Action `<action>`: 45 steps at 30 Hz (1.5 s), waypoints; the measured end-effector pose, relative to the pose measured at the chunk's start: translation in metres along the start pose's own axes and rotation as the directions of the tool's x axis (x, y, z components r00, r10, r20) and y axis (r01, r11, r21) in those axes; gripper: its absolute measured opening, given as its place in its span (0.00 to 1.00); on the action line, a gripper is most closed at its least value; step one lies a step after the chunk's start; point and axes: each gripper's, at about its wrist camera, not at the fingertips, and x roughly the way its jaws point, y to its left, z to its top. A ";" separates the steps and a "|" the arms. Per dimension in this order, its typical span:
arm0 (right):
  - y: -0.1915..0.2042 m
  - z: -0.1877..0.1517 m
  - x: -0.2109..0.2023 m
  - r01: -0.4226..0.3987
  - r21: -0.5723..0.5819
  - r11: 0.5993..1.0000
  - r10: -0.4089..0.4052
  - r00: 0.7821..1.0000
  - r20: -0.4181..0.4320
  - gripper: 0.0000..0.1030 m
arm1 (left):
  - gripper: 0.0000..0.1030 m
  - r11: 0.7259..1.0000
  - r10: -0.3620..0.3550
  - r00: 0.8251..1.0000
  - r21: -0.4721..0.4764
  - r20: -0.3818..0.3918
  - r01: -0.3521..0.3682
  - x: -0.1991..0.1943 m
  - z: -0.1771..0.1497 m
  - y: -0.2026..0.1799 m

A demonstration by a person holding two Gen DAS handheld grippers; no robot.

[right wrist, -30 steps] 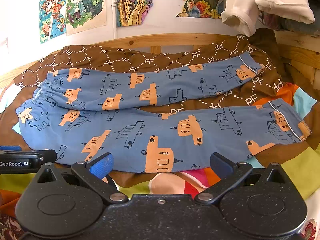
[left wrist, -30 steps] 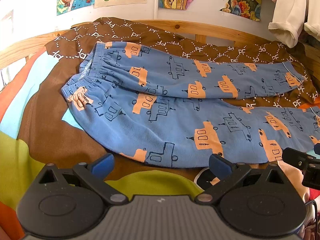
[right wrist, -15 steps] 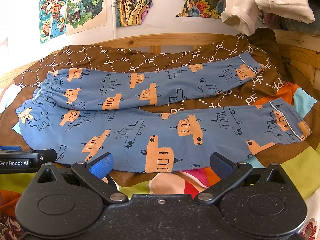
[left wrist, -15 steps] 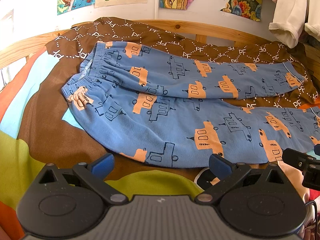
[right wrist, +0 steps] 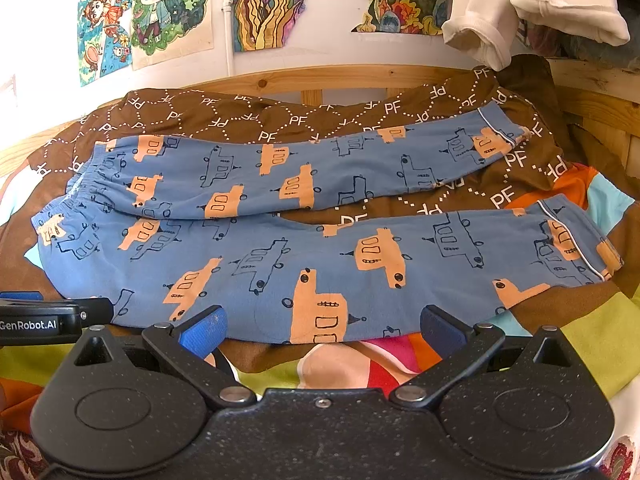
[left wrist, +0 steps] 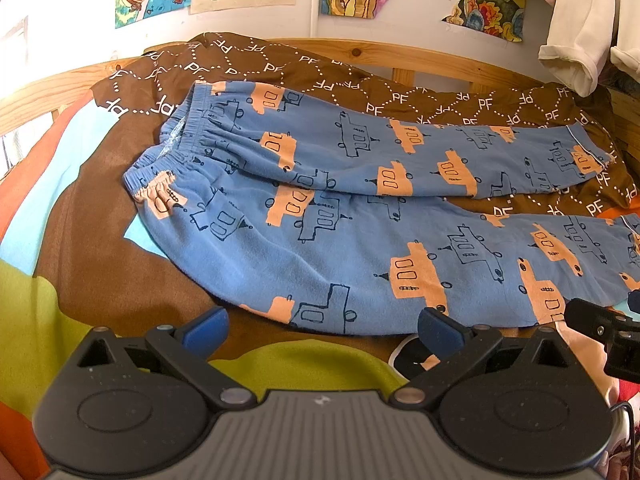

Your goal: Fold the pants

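Note:
Blue pants point(left wrist: 352, 216) with orange and outlined truck prints lie spread flat on the bed, waistband at the left, both legs running right. They also show in the right wrist view point(right wrist: 304, 240). My left gripper point(left wrist: 320, 328) is open and empty, just short of the near edge of the hip part. My right gripper point(right wrist: 320, 326) is open and empty, just short of the near edge of the near leg. The right gripper's tip point(left wrist: 600, 324) shows at the right of the left wrist view; the left gripper's tip point(right wrist: 48, 320) shows at the left of the right wrist view.
The pants rest on a brown "PF" blanket point(right wrist: 296, 120) and a multicoloured bedspread point(left wrist: 48, 320). A wooden bed rail point(right wrist: 340, 80) runs behind, under a wall with drawings point(right wrist: 168, 8). White clothes point(right wrist: 532, 4) hang at the upper right.

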 end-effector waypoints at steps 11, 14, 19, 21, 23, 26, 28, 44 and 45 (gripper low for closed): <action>0.000 -0.005 0.004 -0.002 -0.002 1.000 0.002 1.000 -0.010 0.99 | 1.00 1.000 0.000 1.000 -0.011 -0.017 0.000 0.004 -0.002 0.003; 0.000 -0.003 0.004 -0.002 -0.001 1.000 0.002 1.000 -0.014 0.99 | 1.00 1.000 0.000 1.000 -0.013 -0.022 -0.001 0.005 -0.002 0.003; 0.001 -0.002 0.004 -0.003 -0.004 1.000 0.003 1.000 -0.015 0.99 | 1.00 1.000 -0.004 0.999 -0.019 -0.035 0.003 0.006 0.000 0.004; 0.001 -0.002 0.004 -0.003 -0.004 1.000 0.003 1.000 -0.015 0.99 | 1.00 1.000 -0.005 0.999 -0.022 -0.039 0.004 0.007 0.000 0.004; 0.001 -0.002 0.004 -0.002 -0.004 1.000 0.002 1.000 -0.016 0.99 | 1.00 1.000 -0.002 0.999 -0.024 -0.041 0.001 0.008 0.001 0.004; 0.001 0.000 0.005 -0.005 -0.006 1.000 0.004 1.000 -0.020 0.99 | 1.00 0.999 -0.001 0.999 -0.033 -0.050 -0.001 0.010 0.002 0.005; 0.002 0.000 0.005 -0.007 -0.008 1.000 0.006 1.000 -0.022 0.99 | 1.00 0.999 -0.011 0.998 -0.048 -0.066 0.008 0.011 0.002 0.007; -0.003 0.041 0.028 -0.067 -0.135 0.989 0.067 0.998 -0.005 0.99 | 1.00 0.993 -0.095 0.994 -0.074 -0.058 0.091 0.025 0.040 0.020; -0.005 0.047 0.033 -0.079 -0.142 0.987 0.078 0.997 -0.012 0.99 | 1.00 0.994 -0.096 0.994 -0.064 -0.043 0.093 0.027 0.046 0.022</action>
